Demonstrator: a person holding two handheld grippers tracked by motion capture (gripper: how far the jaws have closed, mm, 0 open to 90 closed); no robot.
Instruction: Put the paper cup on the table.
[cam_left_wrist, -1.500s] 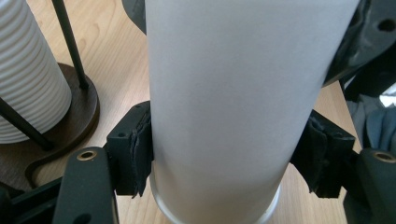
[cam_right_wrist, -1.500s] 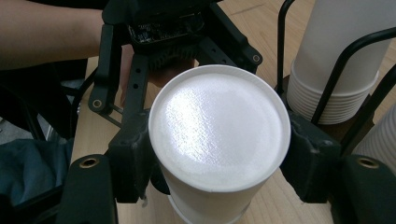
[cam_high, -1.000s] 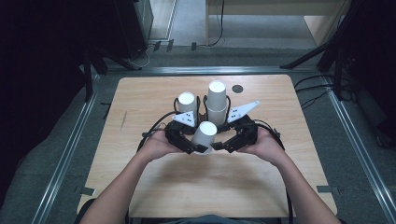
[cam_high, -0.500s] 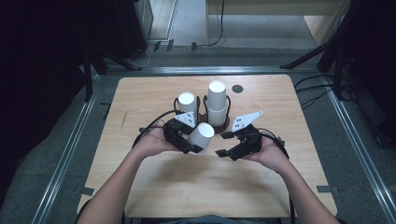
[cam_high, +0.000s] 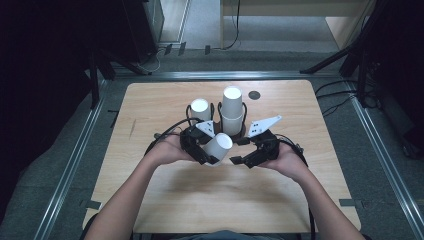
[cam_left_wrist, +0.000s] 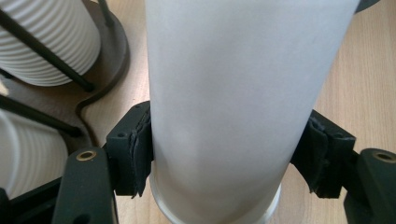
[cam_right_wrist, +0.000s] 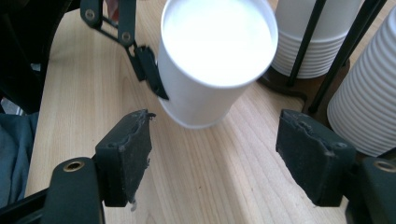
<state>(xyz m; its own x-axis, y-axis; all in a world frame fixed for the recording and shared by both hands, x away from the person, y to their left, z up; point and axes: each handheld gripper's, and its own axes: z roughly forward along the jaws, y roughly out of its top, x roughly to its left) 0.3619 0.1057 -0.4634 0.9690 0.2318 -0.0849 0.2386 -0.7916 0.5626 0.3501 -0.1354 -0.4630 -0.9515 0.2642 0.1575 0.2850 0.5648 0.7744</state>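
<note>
A person sits at a light wooden table (cam_high: 165, 215) with a gripper in each hand, both held near the middle of the tabletop.

The left gripper (cam_high: 202, 150) holds a single white paper cup (cam_high: 218, 148). In the left gripper view its two black pads press on opposite sides of the cup's (cam_left_wrist: 233, 107) smooth wall, close to the rolled rim, so the jaws stand fairly wide but are clamped on the cup. From above, the cup is tipped on its side, its closed bottom turned toward the right gripper and slightly up, and it hangs just above the table.

The right gripper (cam_high: 239, 151) sits just to the right of the cup, not touching it. In the right gripper view its jaws are spread wide with nothing but bare table (cam_right_wrist: 205, 177) between them; the cup (cam_right_wrist: 210, 60) lies a little beyond the tips, its white bottom facing the camera, with one of the left gripper's (cam_right_wrist: 148, 70) pads on its side. The right jaws have just been closing a little, and no thing is between them.

Just beyond the two grippers, toward the far side of the table, stands a dark wire cup rack (cam_high: 218, 111) with two stacks of white cups: a shorter stack (cam_high: 200, 108) on the left and a taller stack (cam_high: 232, 107) on the right. A small dark round disc (cam_high: 254, 95) lies on the table to the right of the taller stack, near the far edge.
</note>
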